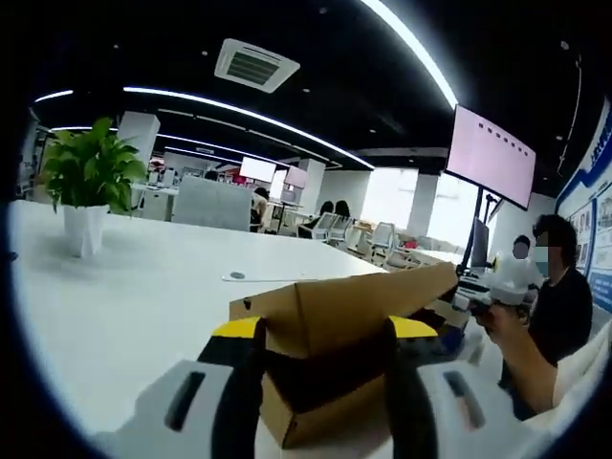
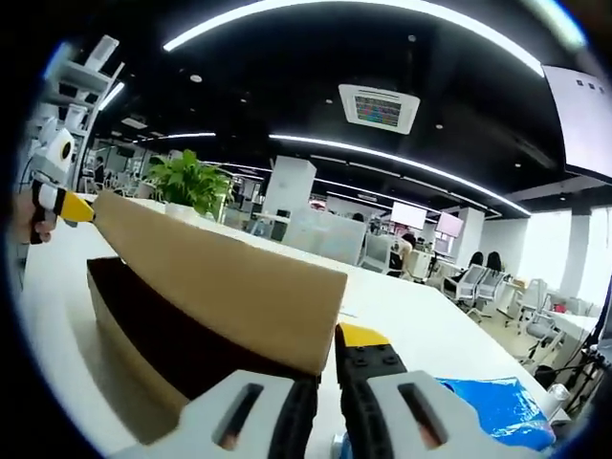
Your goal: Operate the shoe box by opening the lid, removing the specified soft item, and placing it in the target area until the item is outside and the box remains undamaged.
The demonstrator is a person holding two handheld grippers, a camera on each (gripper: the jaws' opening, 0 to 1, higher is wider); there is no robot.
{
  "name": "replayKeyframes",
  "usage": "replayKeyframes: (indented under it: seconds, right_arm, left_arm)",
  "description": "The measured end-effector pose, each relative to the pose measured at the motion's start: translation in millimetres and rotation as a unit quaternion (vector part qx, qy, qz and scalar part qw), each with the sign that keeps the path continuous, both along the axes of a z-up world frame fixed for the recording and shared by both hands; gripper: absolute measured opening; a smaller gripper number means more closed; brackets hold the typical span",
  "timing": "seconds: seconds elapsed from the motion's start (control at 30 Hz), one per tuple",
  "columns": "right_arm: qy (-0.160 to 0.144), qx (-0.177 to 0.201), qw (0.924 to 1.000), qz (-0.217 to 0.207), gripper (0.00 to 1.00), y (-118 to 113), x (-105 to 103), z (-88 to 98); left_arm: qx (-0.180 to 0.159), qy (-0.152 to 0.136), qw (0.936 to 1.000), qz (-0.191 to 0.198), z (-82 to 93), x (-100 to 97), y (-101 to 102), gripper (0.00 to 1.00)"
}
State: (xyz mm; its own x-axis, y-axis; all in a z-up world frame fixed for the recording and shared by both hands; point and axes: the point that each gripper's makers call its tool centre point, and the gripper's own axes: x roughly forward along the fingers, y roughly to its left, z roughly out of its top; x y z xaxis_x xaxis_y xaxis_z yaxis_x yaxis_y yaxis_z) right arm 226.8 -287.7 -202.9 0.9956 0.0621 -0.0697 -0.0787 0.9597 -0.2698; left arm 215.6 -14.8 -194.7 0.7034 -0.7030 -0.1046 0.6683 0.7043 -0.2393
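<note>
The brown cardboard shoe box (image 1: 316, 421) lies on the white table (image 1: 134, 306) with its lid (image 1: 344, 306) raised off it. My left gripper (image 1: 325, 330) has its yellow-tipped jaws on either side of the lid's near end, pressing on it. At the lid's far end is my right gripper (image 1: 483, 296), held in a person's hand. In the right gripper view the lid (image 2: 220, 277) slants above the box (image 2: 124, 335), and my right gripper (image 2: 330, 368) pinches its near corner. My left gripper (image 2: 59, 203) holds the far corner. The box's inside is dark, so I cannot tell what it holds.
A potted plant (image 1: 88, 186) (image 2: 191, 186) stands on the table beyond the box. A crumpled blue plastic sheet (image 2: 497, 406) lies right of my right gripper. A person (image 1: 559, 296) stands at the table's right side under a wall screen (image 1: 492, 153). Desks and chairs lie behind.
</note>
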Motion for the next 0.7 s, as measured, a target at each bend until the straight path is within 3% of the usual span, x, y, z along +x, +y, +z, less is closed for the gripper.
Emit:
replayKeyframes:
  seconds: [0.1, 0.27, 0.4, 0.57, 0.7]
  right_arm:
    - [0.001, -0.006, 0.9999, 0.011, 0.05, 2, -1, -0.5]
    - [0.036, 0.043, 0.9931, 0.103, 0.20, 21, -9, -2.1]
    - [0.037, 0.042, 0.9923, 0.110, 0.27, 21, -7, -3.3]
    - [0.053, 0.043, 0.9863, 0.150, 0.45, 36, -14, -8.8]
    - [0.059, 0.062, 0.9794, 0.183, 0.54, 43, -19, -7.6]
  left_arm:
    - [0.001, 0.002, 1.0000, 0.004, -0.8, 0.2, 0, 0.51]
    - [-0.012, 0.005, 0.9998, 0.013, 1.8, 3.9, 3, 0.51]
    - [-0.005, 0.006, 0.9999, 0.013, 0.1, 3.8, 1, 0.51]
    - [0.007, 0.005, 0.9999, 0.012, -3.9, 3.0, 0, 0.51]
    - [0.008, 0.005, 0.9999, 0.013, -5.0, 3.8, 2, 0.51]
